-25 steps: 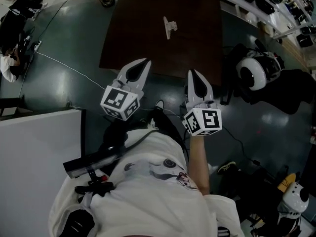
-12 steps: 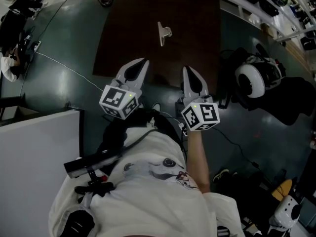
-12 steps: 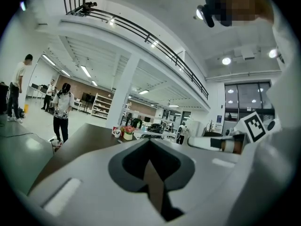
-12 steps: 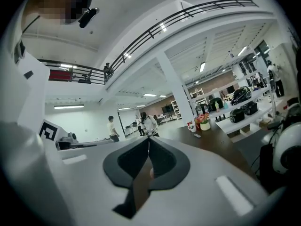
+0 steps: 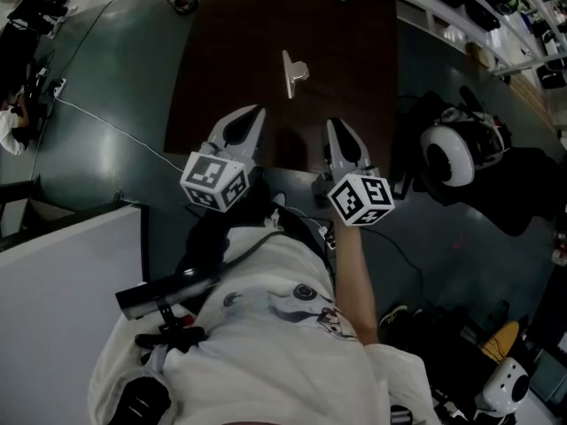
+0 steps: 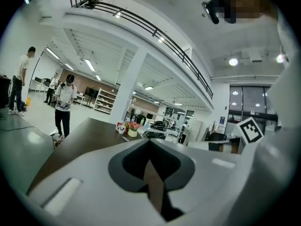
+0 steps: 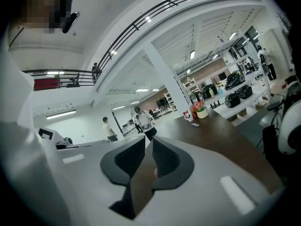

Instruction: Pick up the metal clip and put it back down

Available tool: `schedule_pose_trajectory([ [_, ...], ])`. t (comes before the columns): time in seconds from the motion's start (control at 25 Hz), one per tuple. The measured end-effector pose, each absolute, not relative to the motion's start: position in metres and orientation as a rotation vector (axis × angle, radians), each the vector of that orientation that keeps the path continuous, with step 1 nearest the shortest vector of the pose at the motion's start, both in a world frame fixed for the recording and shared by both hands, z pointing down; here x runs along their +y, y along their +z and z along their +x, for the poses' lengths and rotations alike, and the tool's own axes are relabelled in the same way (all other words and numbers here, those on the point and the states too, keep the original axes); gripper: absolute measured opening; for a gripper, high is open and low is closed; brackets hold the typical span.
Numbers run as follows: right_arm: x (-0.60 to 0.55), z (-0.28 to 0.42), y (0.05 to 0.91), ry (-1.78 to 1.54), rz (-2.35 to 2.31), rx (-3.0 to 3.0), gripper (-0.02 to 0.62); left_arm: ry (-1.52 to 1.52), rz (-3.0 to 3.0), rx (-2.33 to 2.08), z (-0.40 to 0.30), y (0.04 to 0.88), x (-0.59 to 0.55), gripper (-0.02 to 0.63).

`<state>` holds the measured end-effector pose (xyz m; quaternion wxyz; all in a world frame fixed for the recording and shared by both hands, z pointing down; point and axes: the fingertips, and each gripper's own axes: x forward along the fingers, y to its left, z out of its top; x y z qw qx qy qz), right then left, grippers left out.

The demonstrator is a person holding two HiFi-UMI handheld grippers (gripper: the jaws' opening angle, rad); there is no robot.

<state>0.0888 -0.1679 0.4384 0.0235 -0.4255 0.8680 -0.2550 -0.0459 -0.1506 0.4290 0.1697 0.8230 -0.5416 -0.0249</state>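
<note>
1. Two grippers hover at the near edge of the dark table (image 5: 230, 60), both empty
2. Left gripper (image 5: 253, 112) is clenched, jaws together; the right gripper (image 5: 337, 124) has just been parting its jaws, with a narrow slit between them
3. Metal clip (image 5: 293, 73) lies on the table ahead, apart from both

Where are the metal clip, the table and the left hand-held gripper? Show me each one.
metal clip (image 5: 291, 76), head view, its middle.
table (image 5: 237, 42), head view, bare dark top left of the clip.
left hand-held gripper (image 5: 255, 113), head view, at its fingertips.
</note>
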Motion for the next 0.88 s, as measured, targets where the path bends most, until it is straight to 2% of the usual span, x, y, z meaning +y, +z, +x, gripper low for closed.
schedule_pose_trajectory([
  [0.36, -0.247, 0.075, 0.500, -1.035, -1.451, 2.617, 0.136, -0.044, 2.307, -1.462, -0.079, 0.453, -0.206, -0.005],
  [0.88, -0.336, 0.067, 0.653, -1.621, -1.562, 2.526, 0.210, 0.048, 2.194, -1.384, -0.099, 0.504, -0.236, -0.004],
])
